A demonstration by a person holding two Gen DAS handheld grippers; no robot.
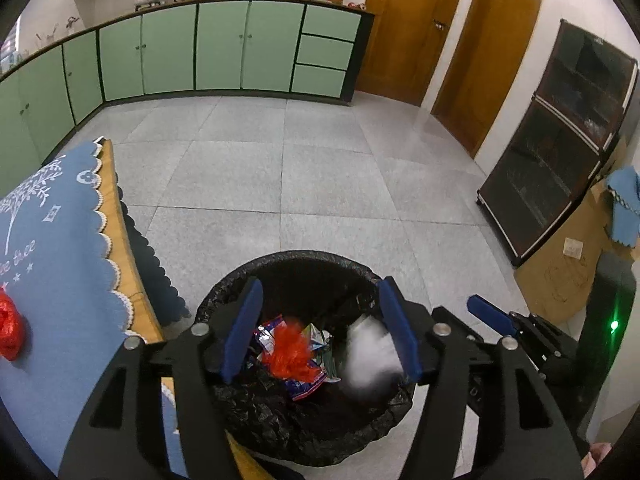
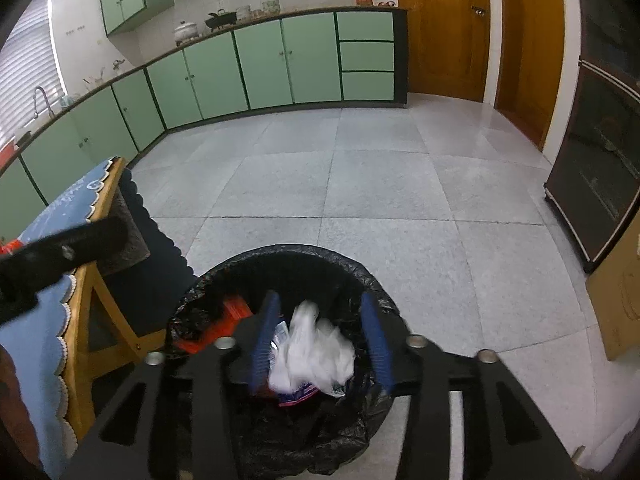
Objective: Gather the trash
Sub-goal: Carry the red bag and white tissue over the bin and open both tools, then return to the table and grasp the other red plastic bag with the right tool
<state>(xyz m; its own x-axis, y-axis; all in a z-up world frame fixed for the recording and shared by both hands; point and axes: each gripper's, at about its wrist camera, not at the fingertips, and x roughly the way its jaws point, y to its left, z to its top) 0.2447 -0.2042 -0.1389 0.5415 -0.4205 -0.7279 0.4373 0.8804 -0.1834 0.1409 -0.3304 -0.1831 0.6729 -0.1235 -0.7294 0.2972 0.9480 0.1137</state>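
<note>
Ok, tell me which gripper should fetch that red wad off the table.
Left. The left gripper is open over the bin nearest the table, where the red wad lies.

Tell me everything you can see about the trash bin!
The trash bin is round and lined with a crinkly black plastic bag folded over its rim. It stands upright on the gray tiled floor beside the wooden table. Inside lie red plastic, colorful wrappers and a blurry white plastic bag. Both grippers hover open above it.
</note>
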